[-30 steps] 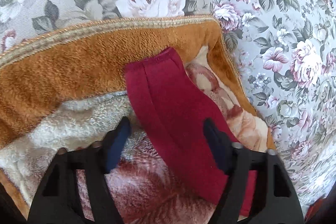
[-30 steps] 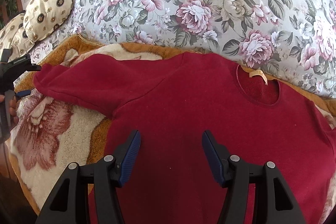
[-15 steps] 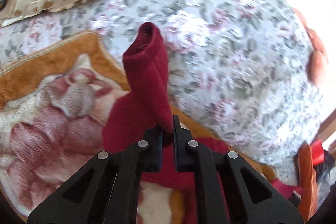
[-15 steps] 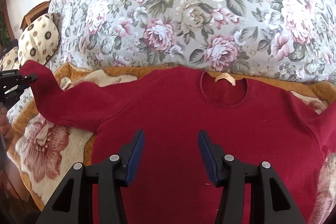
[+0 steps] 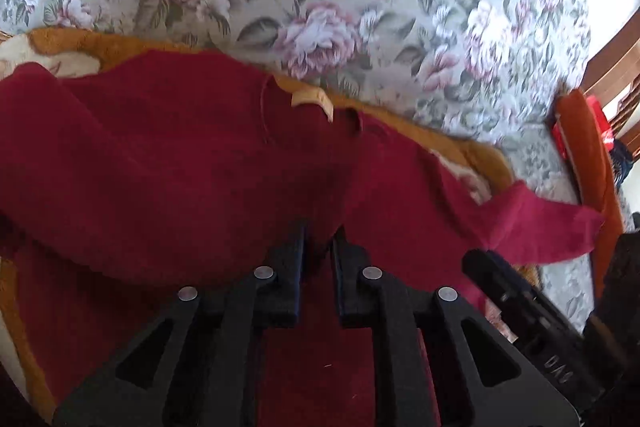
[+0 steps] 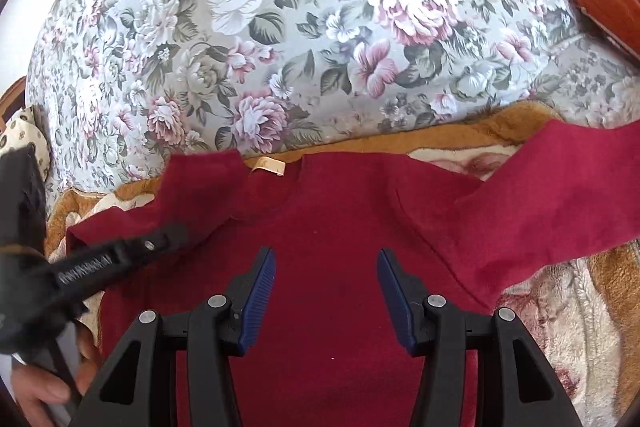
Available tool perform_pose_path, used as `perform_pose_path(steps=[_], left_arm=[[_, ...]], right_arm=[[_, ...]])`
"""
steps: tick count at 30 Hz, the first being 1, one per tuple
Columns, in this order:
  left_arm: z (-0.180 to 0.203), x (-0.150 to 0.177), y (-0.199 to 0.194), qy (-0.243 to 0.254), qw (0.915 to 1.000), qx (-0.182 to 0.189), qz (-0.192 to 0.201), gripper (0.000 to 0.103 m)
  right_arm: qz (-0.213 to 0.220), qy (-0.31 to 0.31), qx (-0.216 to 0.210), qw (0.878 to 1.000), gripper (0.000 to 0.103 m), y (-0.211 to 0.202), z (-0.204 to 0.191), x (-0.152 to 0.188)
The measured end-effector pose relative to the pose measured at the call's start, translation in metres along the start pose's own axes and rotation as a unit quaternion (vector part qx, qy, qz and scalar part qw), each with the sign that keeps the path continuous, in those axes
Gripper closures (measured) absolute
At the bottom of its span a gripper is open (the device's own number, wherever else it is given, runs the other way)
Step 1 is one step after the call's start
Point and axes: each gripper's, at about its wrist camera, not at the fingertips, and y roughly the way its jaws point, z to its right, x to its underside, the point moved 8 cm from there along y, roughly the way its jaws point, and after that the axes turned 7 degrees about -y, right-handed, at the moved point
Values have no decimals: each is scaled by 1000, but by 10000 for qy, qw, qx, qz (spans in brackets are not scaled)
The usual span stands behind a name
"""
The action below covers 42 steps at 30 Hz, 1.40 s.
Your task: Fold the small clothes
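The left gripper [image 5: 320, 247], fingers pinched on the left sleeve [image 6: 200, 187], is sweeping it in from nine o'clock across the sweater [image 6: 340, 227], which is lying on the blanket [image 6: 580, 307]. The right gripper [image 6: 326, 291] is hovering wide, holding nothing: first fold underway.

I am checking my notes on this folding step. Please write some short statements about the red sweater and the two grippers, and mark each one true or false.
1. The left gripper is shut on the sweater's sleeve. True.
2. The right gripper holds the other sleeve. False: its jaws stand open above the red sweater, with nothing between them.
3. The held sleeve lies across the sweater's chest. True.
4. The sweater lies directly on the floral bedspread. False: it lies on a fleece blanket.
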Motion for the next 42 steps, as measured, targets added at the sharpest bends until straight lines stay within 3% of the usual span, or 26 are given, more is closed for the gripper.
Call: perform_pose_path(steps=[1,3,5,7,9,12,15,17,18,19,23,27,29,32,36,38,40,42], left_arm=[[0,4,-1,76,10000,-24,-42,87],[0,6,-21,226,9997,-24,-31,72],[0,7,-48,286,9996,1,72,40],[-11,6,-82,321,9986,-45,407,33],[-29,5,-113,328,9958,-233,817,33],[-73,0,-138,48,9883,-752,1323,33],[-121,-8,-152,-414,9741,-1291,1809,33],[-147,-16,-157,-706,9696,-1339,1920,33],[-157,-20,-160,-840,9670,-1384,1970,33],[-166,-22,-166,-977,9637,-1436,2026,33],[-177,-27,-177,-1236,9571,-1386,2223,33],[-162,-29,-163,-1021,9620,-1416,2099,33],[-153,-28,-152,-844,9661,-1456,1958,33],[-137,-25,-133,-515,9713,-1549,1732,33],[-122,-20,-115,-125,9728,-1702,1564,33],[-120,-16,-104,25,9713,-1884,1452,33],[-124,-12,-95,90,9684,-2112,1321,33],[-129,-9,-87,56,9678,-2215,1196,33]], right_arm=[[-51,104,-90,9999,52,4,2,1],[-91,265,-305,9991,51,10,2,-1],[-67,353,-493,9981,50,14,-2,-5],[-113,484,-669,9965,45,20,-10,-8],[-216,682,-828,9940,41,29,-17,-8],[-429,655,-476,9958,40,48,-18,-5],[-577,348,-366,9971,40,69,-28,-2],[-544,-119,-159,9983,56,77,-41,-2],[-561,-250,-122,9980,91,80,-45,-3],[-580,-286,-92,9979,97,79,-48,-4],[240,-414,-39,9988,98,36,-45,-34],[894,-645,665,9917,98,-3,-12,-55],[815,-598,945,9904,98,1,11,-50],[626,-654,1774,9800,98,17,50,-37],[-264,-786,1738,9813,98,54,72,-9],[-125,-691,1789,9814,90,43,75,-8],[293,-459,1914,9800,66,17,74,-19],[603,-439,1498,9859,60,2,52,-30]])
